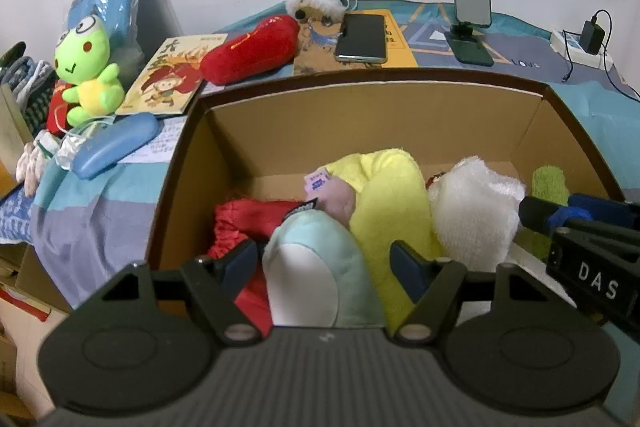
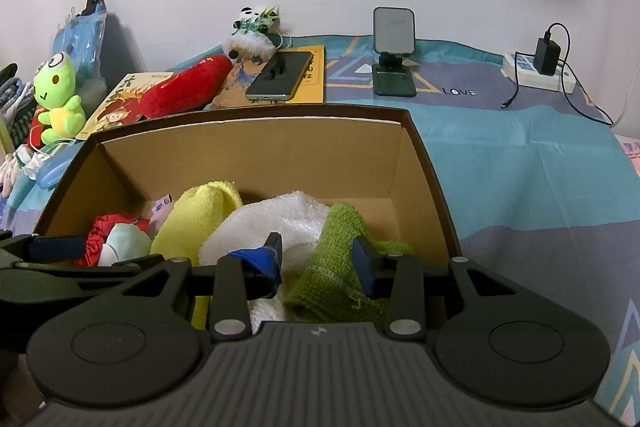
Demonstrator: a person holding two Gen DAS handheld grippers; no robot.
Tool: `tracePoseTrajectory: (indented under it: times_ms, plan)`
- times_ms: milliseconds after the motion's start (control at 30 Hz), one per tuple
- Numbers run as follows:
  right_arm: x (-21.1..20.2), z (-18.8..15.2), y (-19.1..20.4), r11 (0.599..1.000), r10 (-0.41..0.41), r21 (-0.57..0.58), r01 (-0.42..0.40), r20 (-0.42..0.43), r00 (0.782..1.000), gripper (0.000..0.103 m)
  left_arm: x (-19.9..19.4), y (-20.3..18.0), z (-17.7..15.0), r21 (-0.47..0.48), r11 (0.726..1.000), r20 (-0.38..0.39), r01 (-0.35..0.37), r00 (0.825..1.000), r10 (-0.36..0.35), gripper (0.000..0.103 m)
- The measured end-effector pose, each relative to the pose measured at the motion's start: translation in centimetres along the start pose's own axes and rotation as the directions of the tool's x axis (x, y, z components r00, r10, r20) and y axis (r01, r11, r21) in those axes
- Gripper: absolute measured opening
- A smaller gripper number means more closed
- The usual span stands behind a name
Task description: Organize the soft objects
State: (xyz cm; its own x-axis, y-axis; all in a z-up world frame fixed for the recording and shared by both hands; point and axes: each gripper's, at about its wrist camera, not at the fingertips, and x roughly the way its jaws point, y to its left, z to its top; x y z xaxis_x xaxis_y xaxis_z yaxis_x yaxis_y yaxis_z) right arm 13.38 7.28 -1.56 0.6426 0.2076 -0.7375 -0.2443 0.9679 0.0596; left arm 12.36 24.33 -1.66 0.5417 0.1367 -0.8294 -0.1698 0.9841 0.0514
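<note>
Our left tongs (image 1: 323,259) stand wide around the pale blue plush (image 1: 320,267) in the cardboard box (image 2: 256,143), not pressing it. Our right tongs (image 2: 318,257) hang open over the green cloth (image 2: 340,267). The frog plush (image 1: 86,67) and red cushion (image 1: 248,49) wait outside; reaching carelessly could knock the phone (image 1: 362,39).

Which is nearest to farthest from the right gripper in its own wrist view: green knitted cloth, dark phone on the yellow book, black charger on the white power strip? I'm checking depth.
1. Green knitted cloth, in the cardboard box, between the right gripper's fingers.
2. Dark phone, beyond the box, left of centre.
3. Black charger, far right by the wall.
</note>
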Motion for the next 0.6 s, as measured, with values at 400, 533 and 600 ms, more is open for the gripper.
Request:
tracePoseTrajectory:
  times_ms: [400,533,600]
  plan:
    - [-0.06,-0.15,-0.3,1.0,0.001,0.014,-0.001,0.002,1.0,0.022,-0.08,-0.16,-0.09,-0.003,1.0,0.002,0.012,1.0,-0.012,0.075]
    - [-0.13,-0.22,-0.27,1.0,0.001,0.016,-0.001,0.003,1.0,0.022,-0.2,-0.17,-0.1,-0.001,1.0,0.008,0.021,1.0,-0.021,0.074]
    - [-0.15,-0.22,-0.29,1.0,0.001,0.016,-0.001,0.003,1.0,0.022,-0.37,-0.15,-0.14,-0.001,0.999,0.017,0.032,0.999,-0.032,0.074]
